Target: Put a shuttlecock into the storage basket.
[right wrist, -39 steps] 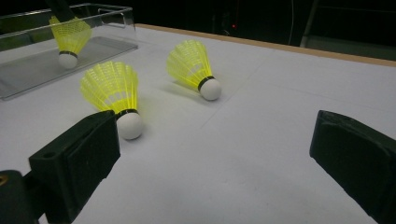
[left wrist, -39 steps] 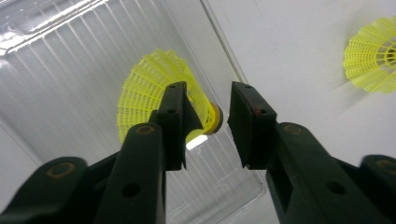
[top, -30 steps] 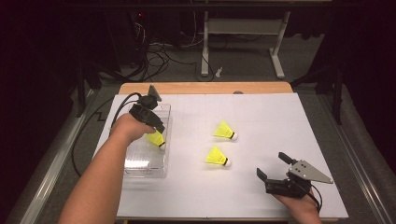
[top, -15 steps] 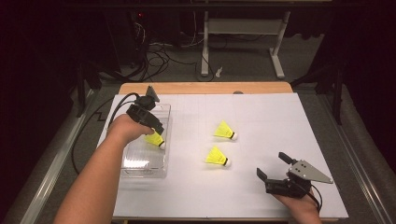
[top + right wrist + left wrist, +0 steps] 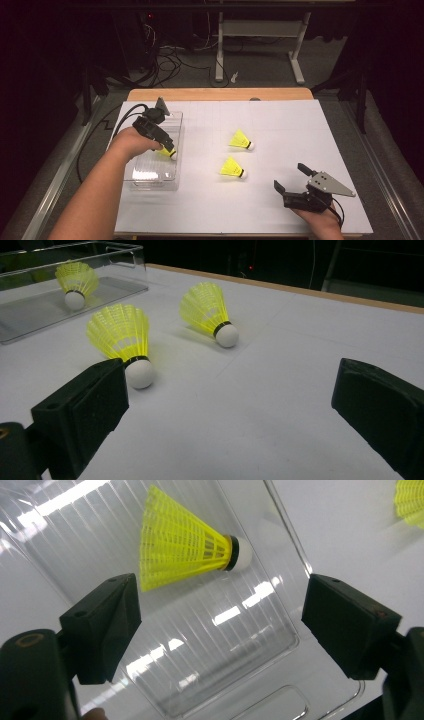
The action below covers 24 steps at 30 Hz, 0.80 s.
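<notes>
A yellow shuttlecock (image 5: 190, 555) with a white cork lies on its side in a clear plastic tray (image 5: 225, 680). My left gripper (image 5: 220, 610) hangs over it. Its jaws have just been opening and now stand wide, and the shuttlecock lies beyond their tips, touched by neither. In the high view the left gripper (image 5: 167, 147) is over the tray (image 5: 150, 175) at the table's left, beside that shuttlecock (image 5: 166, 152). Two more shuttlecocks (image 5: 241, 141) (image 5: 233, 167) lie on the white table. My right gripper (image 5: 292, 178) rests open at the front right, holding nothing.
In the right gripper view the nearer shuttlecock (image 5: 122, 340) lies just past the left jaw and the other (image 5: 207, 310) farther back. The tray (image 5: 50, 310) with its shuttlecock (image 5: 75, 282) is at the far left. Beyond the table's wooden far edge (image 5: 220, 94) are desk legs and cables.
The left hand has barely shifted over the tray, and the shuttlecock lies in the same spot in it. The right gripper has not moved.
</notes>
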Tool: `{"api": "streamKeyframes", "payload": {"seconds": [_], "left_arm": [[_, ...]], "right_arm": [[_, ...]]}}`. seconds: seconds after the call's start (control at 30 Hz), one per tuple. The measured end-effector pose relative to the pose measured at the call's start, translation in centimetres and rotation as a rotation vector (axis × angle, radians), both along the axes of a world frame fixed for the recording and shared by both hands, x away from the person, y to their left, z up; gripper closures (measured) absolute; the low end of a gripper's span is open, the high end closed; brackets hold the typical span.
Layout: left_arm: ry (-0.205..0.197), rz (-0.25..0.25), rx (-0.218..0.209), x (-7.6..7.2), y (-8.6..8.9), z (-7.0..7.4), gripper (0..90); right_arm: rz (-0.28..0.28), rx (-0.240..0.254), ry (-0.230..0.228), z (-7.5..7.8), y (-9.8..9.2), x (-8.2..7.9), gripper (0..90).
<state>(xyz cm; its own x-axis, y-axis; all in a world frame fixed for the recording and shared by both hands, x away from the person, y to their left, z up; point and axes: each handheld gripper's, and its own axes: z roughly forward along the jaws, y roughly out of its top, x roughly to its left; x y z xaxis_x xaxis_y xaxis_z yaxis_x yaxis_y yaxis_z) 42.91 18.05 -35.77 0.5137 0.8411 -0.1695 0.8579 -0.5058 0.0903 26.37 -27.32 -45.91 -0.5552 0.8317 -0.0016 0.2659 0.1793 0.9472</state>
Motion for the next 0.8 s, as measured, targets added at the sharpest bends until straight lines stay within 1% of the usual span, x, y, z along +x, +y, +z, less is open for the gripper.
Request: {"api": "streamKeyframes", "payload": {"seconds": [0.1,0.17,0.37,0.57,0.63,0.7,0.8], "left_arm": [[0.013,-0.003,0.004,-0.4,0.2,-0.3,16.1],[0.013,0.002,-0.004,-0.5,0.5,-0.4,16.1],[0.020,-0.020,0.002,-1.2,0.6,-0.8,14.6],[0.026,-0.022,0.005,-1.8,1.0,-1.2,11.8],[0.029,-0.019,0.020,-1.9,1.1,-1.3,10.2],[0.031,-0.019,0.016,-2.1,1.2,-1.3,7.3],[0.025,-0.021,0.021,-2.6,1.2,-1.2,2.6]], "right_arm": [[0.000,-0.003,0.002,0.0,0.0,0.0,2.3],[0.000,-0.004,0.003,0.0,0.1,0.0,2.3],[0.001,-0.008,0.003,-0.1,0.2,0.0,2.3],[0.001,-0.012,0.002,-0.1,0.2,0.0,2.3],[0.000,-0.012,0.003,-0.1,0.2,0.0,2.3],[0.001,-0.015,0.003,-0.1,0.3,0.0,2.3],[0.002,-0.018,0.002,-0.1,0.4,0.0,2.3]]}}
